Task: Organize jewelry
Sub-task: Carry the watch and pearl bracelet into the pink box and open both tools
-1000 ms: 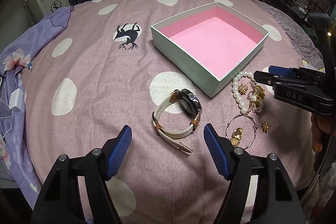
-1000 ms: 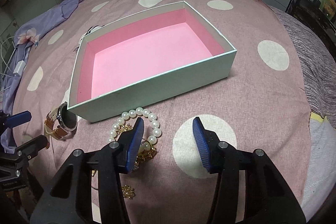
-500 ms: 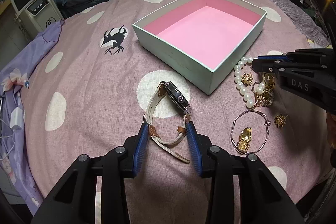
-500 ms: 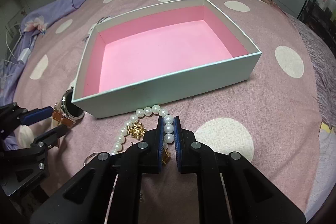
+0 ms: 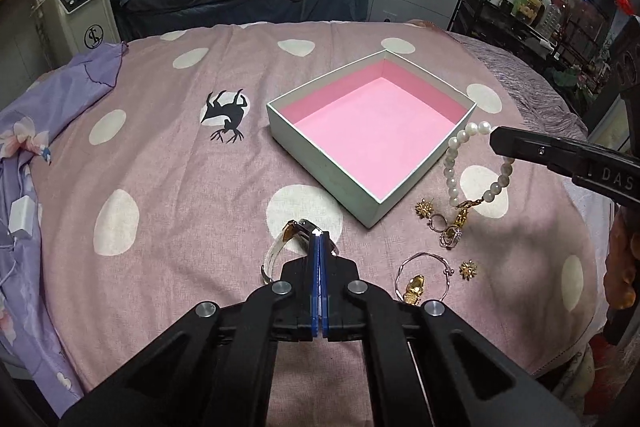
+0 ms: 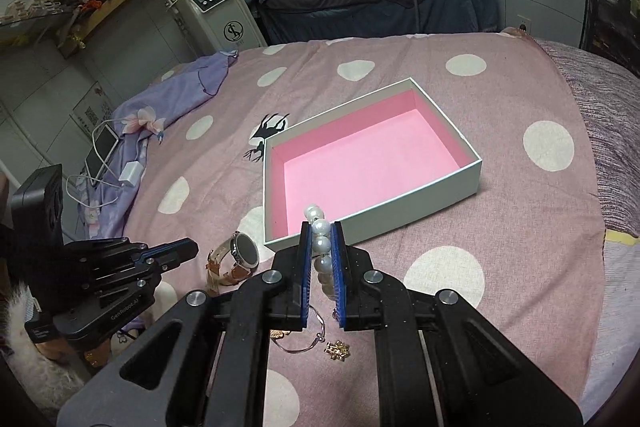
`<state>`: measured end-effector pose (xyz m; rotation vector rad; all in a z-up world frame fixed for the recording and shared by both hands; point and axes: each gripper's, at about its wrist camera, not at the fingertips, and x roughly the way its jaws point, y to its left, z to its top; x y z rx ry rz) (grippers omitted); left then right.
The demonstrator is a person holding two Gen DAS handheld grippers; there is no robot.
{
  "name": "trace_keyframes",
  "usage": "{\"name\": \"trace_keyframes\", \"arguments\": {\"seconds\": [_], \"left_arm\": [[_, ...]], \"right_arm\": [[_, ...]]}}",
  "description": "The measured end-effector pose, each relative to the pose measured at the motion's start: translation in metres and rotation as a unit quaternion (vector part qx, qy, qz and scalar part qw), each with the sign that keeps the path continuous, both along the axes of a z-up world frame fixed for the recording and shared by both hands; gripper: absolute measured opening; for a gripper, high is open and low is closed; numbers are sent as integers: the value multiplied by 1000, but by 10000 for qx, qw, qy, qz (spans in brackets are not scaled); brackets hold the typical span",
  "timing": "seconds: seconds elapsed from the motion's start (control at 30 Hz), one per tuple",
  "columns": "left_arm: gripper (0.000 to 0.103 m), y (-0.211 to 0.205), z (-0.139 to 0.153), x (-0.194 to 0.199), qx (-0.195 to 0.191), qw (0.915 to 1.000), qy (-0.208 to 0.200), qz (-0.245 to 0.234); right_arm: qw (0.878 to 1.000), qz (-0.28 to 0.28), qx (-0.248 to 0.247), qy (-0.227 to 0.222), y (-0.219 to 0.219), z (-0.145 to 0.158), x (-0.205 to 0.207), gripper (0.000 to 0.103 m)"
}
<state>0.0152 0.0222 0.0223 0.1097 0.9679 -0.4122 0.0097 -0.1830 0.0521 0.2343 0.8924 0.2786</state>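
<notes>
1. Pink bedspread (image 5: 168, 187) with white polka dots covers the work surface; a dim room with a dark couch and a white machine with a screen lies beyond its far edge.
2. An open box (image 5: 332, 169) with a pink lining sits right of centre on the spread, and nothing is inside it.
3. The right gripper (image 6: 321, 259) is clenched on the pearl bracelet (image 5: 456, 163), pearls pinched between its blue pads. In the left wrist view the strand hangs as a loop clear of the cloth, just beside the box's near-right corner.
4. The left gripper (image 5: 319, 267) has its jaws pressed fully together. The watch (image 6: 240, 257) lies just beyond its tips, near the box's near corner. Whether a piece of the strap is caught between the pads cannot be told, since the fingers hide that spot.
5. Gold earrings (image 5: 425, 207), rings (image 5: 448, 233) and a thin bangle (image 5: 420, 277) with a gold charm still lie on the cloth to the right of the watch.
6. The step in hand looks like the first transfers: bracelet lifted, box still bare, most of the work ahead.
7. Next, the right gripper needs to carry the pearls over the near wall, high enough that the dangling clasp clears the rim, then let go above the lining.
8. The left side probably needs a check that the watch is really held before it lifts.
</notes>
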Motion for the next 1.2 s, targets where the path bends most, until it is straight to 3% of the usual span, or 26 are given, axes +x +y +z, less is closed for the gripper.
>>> {"name": "trace_keyframes", "arguments": {"seconds": [0.2,0.23,0.27,0.3,0.33,0.43,0.5,0.53,0.57,0.67,0.77,0.93,1.1,1.2], "left_arm": [[4,9,-5,-3,37,9999,-10,-130],[15,7,-7,-3,63,9999,-5,-161],[39,4,-11,-3,101,9997,2,-222],[55,0,-16,-3,162,9994,36,-313],[63,-5,-22,-2,278,9990,18,-346],[60,-21,-44,3,649,9964,77,-542],[36,-30,-59,8,943,9933,92,-660],[18,-33,-68,10,1036,9917,179,-743],[13,-35,-73,11,1048,9911,215,-789],[9,-34,-69,9,1018,9919,188,-733],[9,-18,-53,8,561,9969,256,-489],[9,-6,-13,10,221,9988,-115,-421],[9,-27,17,28,67,9972,-537,-513],[9,-45,20,46,-54,9965,-604,-569]], "right_arm": [[9999,4,-94,-71,0,7,-4,10],[9999,-9,-99,-49,0,6,-4,10],[9999,-35,-92,-26,0,5,-4,10],[10000,-53,-74,-5,-1,4,-4,10],[10000,-64,-62,9,-2,3,-4,10],[9999,-96,-79,32,-3,1,-5,10],[9999,-118,-123,27,-4,1,-6,10],[9998,-129,-151,23,-5,1,-6,10],[9998,-138,-168,23,-6,1,-7,10],[9997,-134,-182,10,-6,2,-8,10],[9998,-94,-159,-57,-6,6,-10,10],[9995,-54,-21,-313,-4,16,-7,10],[9986,-130,146,-485,-5,27,10,10],[9980,-202,-23,-598,-5,29,23,10]]}}
